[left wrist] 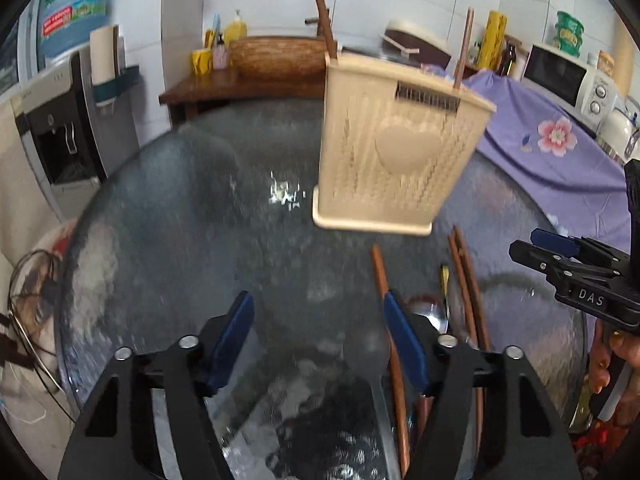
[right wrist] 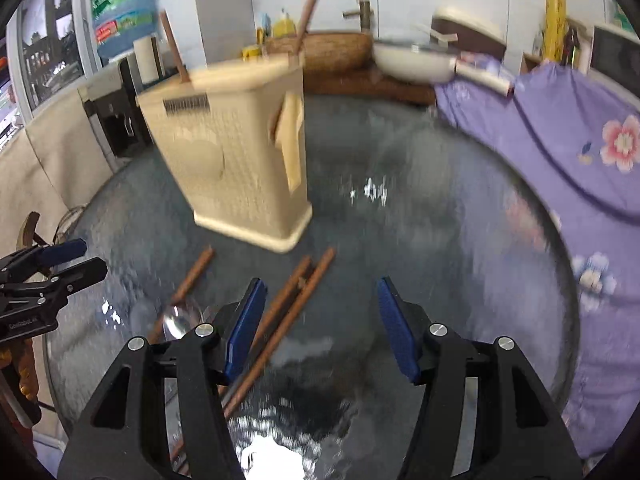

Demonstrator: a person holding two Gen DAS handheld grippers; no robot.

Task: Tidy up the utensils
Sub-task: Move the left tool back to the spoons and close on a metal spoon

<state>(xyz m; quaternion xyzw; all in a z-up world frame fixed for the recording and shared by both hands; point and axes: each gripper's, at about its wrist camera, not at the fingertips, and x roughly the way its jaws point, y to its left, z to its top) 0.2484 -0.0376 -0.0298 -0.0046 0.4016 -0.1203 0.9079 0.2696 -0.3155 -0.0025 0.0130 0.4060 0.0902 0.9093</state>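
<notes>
A beige plastic utensil holder point(left wrist: 396, 140) stands on the round glass table point(left wrist: 192, 216) with two brown chopsticks point(left wrist: 322, 12) upright in it; it also shows in the right wrist view point(right wrist: 240, 160). Several brown chopsticks point(left wrist: 466, 280) and a metal spoon point(left wrist: 434, 314) lie flat in front of it, also seen in the right wrist view as chopsticks point(right wrist: 296, 300) and spoon point(right wrist: 180, 322). My left gripper point(left wrist: 320, 336) is open and empty, just left of the loose utensils. My right gripper point(right wrist: 322, 328) is open and empty above the chopsticks, and shows in the left wrist view point(left wrist: 560, 252).
A purple flowered cloth point(right wrist: 560, 168) covers the counter at right, with a microwave point(left wrist: 568, 76) on it. A wooden shelf point(left wrist: 240, 84) with a woven basket point(left wrist: 276, 56) and a white pan point(right wrist: 412, 60) stand behind the table. A water dispenser point(left wrist: 60, 120) is at left.
</notes>
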